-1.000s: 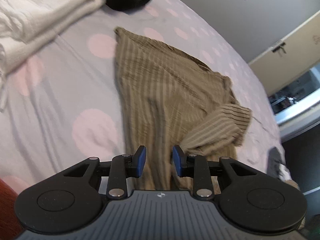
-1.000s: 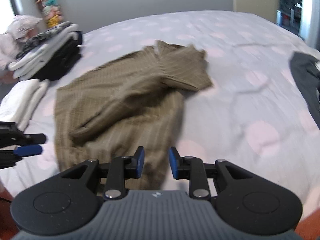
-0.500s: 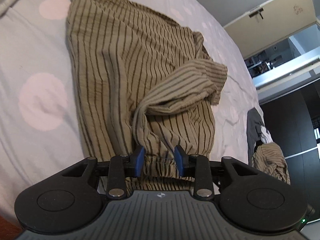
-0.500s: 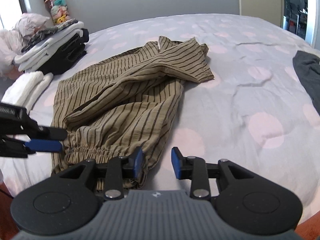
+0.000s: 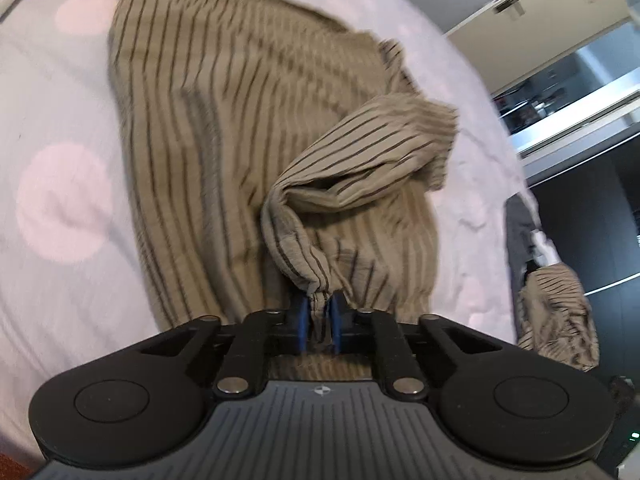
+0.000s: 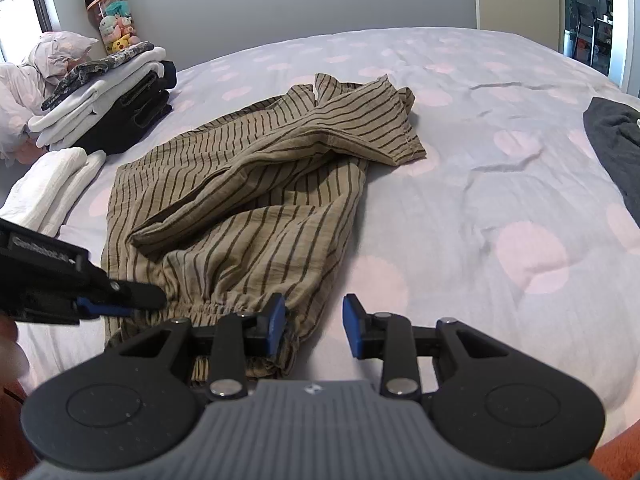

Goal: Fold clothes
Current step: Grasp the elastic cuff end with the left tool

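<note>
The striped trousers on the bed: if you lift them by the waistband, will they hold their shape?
Probably not. The trousers lie rumpled and folded over themselves, so they should droop. The thin cloth bunches between the left gripper, so it is likely light.

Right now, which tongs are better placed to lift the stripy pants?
The left tongs. They have just closed on the gathered waistband of the stripy pants. The right tongs are open at the waistband's other end, gripping nothing.
</note>
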The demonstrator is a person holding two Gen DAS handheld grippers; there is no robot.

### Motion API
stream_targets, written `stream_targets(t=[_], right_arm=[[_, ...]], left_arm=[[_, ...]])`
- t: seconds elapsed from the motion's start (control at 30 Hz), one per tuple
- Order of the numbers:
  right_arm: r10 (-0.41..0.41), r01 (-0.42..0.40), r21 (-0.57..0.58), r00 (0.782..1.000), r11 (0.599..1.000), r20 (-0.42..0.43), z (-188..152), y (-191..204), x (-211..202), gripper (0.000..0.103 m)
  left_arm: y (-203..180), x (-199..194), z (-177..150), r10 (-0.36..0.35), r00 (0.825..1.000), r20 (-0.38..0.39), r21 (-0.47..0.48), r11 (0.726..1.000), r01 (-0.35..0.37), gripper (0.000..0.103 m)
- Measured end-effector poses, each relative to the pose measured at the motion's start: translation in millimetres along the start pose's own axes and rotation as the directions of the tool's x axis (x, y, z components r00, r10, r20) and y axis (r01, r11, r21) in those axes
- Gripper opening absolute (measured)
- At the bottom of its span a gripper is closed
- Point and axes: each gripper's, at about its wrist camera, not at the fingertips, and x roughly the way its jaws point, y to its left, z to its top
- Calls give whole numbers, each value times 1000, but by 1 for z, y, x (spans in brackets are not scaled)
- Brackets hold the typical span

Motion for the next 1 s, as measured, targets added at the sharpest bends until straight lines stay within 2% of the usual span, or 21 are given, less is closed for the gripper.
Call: stream_targets(t=[0.1,0.2,0.37,0.53,0.67,0.83,0.9,1.0], right_arm=[[5,-5,-8,1000,1000,12,-1,2,-3,37],[21,-19,-42,999,999,30,-4,8,-9,42],[83,-77,-107,995,991,61,-8,19,-18,52],[135,-123,-168,989,978,61,-12,28,-20,60],[83,-75,-182,996,981,37,-12,32,-15,59],[90,-84,-158,996,984,30,-12,29,-14,58],[91,-86,-161,995,983,27,-13,29,-14,54],[102,-98,-170,995,981,16,-14,29,-13,40]], left_arm=[[-3,-12,0,-43,998,40,3,999,43,10],[-6,-23,1,-70,995,67,-12,997,71,10],[-10,-35,2,-71,993,89,-35,997,74,10],[-26,-47,5,-89,990,111,-6,996,91,10],[-31,-58,5,-84,989,125,13,996,83,10],[-21,-64,4,-59,993,100,-8,998,61,10],[-16,-65,3,-48,995,85,-17,999,50,10],[-8,-63,-1,-14,999,47,-41,999,16,10]])
